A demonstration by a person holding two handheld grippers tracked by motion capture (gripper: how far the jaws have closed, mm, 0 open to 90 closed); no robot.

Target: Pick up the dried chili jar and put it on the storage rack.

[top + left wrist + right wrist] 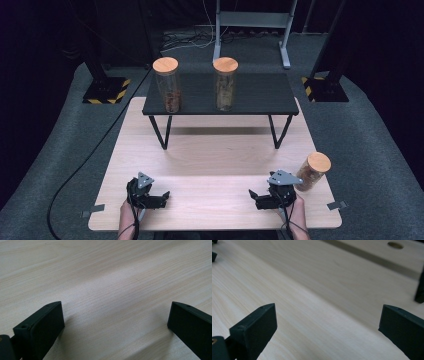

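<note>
Both jaw pairs are spread wide, nothing held: left gripper (159,198) lower left, right gripper (258,197) lower right. The cork-lidded jar (312,172) at right edge is untouched; two jars (167,85) are seen already on the black shelf (260,97), upper centre.

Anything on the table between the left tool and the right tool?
No. In the high view, bare light wooden tabletop separates the left tool from the right tool.
</note>
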